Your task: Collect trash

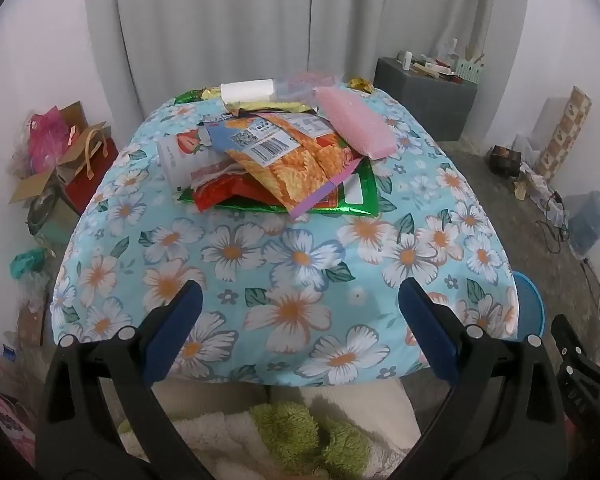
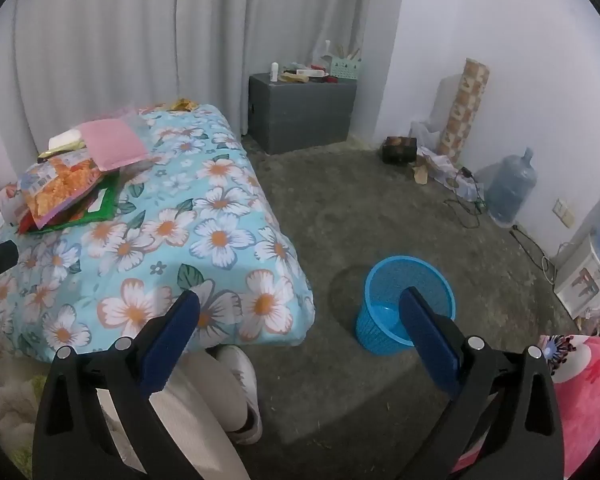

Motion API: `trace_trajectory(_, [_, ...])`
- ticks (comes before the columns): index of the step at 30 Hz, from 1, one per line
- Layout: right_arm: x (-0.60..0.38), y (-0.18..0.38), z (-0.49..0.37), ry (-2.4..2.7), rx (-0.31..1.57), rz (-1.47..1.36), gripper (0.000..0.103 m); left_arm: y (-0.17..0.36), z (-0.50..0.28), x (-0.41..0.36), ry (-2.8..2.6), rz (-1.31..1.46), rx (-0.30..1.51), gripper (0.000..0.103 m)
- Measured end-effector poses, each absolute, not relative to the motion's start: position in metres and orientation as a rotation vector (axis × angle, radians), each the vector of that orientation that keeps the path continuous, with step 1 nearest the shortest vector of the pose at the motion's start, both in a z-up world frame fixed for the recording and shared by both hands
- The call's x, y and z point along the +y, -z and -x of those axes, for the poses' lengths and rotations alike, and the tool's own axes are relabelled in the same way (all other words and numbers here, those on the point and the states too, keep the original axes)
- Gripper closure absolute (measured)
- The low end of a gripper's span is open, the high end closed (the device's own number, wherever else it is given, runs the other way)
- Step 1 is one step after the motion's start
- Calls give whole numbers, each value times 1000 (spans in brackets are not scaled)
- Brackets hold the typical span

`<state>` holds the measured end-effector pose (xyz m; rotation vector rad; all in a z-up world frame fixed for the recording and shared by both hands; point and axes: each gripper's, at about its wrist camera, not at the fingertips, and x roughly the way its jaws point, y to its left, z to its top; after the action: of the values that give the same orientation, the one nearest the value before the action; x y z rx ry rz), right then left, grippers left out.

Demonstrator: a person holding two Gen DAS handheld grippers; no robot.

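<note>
A heap of trash lies on the far half of a table under a blue flowered cloth [image 1: 292,280]. On top are an orange snack bag [image 1: 288,152], a pink sponge [image 1: 354,126], a white block [image 1: 246,90], and a green foil wrapper [image 1: 340,204] lies underneath. My left gripper [image 1: 300,292] hovers open over the near part of the cloth, nothing between its fingers. My right gripper [image 2: 300,300] is open beside the table's right edge, above the floor. A blue mesh waste basket [image 2: 404,300], with nothing in it, stands on the floor right of the table [image 2: 160,240]. The pile [image 2: 72,184] shows at left.
A grey cabinet [image 2: 302,110] with small items stands at the back by the curtain. Water jugs [image 2: 510,186], cables and a patterned roll line the right wall. Boxes and bags [image 1: 64,156] crowd the floor left of the table. A person's legs and shoe [image 2: 236,384] are below the table's near edge.
</note>
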<state>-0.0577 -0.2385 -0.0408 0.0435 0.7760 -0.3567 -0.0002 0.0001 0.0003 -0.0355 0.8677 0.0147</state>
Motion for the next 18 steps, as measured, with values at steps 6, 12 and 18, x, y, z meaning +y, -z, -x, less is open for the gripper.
trace_trajectory(6, [-237,39,57,358,777,-41,6,1,-1,-1,-13,32,876,9])
trace_trajectory(12, [-237,38,57,357,775,-42,6,-1,0,0,-15,36,863,9])
trace_trajectory(18, [-237,38,57,357,774,-43,6,0,0,0,-15,36,864,9])
